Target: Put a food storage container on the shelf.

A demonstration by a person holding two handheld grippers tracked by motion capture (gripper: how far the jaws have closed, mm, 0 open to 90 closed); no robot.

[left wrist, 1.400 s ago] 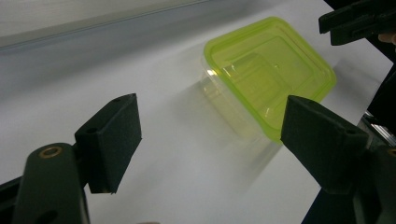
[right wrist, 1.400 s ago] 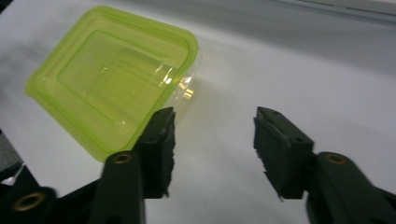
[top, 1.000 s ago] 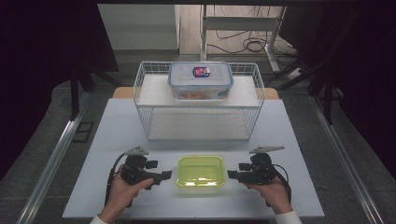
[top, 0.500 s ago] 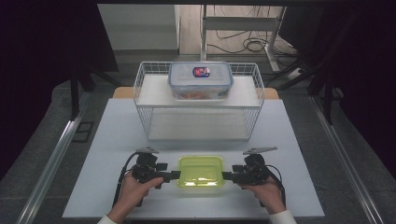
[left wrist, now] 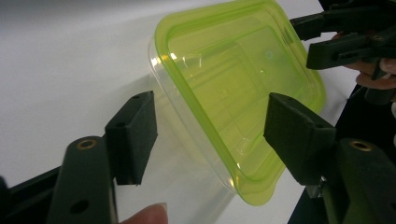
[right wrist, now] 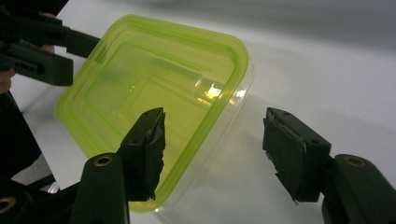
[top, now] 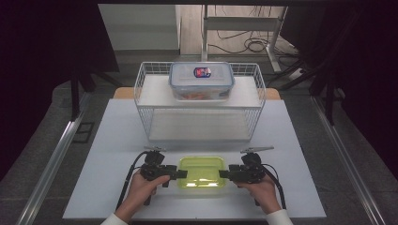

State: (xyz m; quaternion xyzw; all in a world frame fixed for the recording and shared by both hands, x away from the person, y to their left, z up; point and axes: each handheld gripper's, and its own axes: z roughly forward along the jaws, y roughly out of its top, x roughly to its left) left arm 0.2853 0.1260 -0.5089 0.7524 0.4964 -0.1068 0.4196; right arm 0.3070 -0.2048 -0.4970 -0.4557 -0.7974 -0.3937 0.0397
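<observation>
A clear container with a lime-green lid (top: pixel 202 172) lies flat near the table's front edge. My left gripper (top: pixel 182 174) is at its left end and my right gripper (top: pixel 223 174) at its right end, both level and pointing inward. In the left gripper view the lidded container (left wrist: pixel 233 88) has its near corner between the open jaws of the left gripper (left wrist: pixel 212 135); no pad presses on it. In the right gripper view the container's (right wrist: pixel 154 93) near edge sits between the right gripper's (right wrist: pixel 212 149) open jaws. Both pairs of jaws have just been closing.
A white wire basket (top: pixel 199 119) stands behind the container, mid-table. On its top rests a clear box with a blue-rimmed lid (top: pixel 201 80). The right gripper (left wrist: pixel 336 42) and the left gripper (right wrist: pixel 37 46) each appear in the other's view. The table drops off at the front.
Both grippers have come inward to the green-lidded container's ends; the left one moved farther, right and slightly down. Their jaws stand narrower than before. The container has not moved.
</observation>
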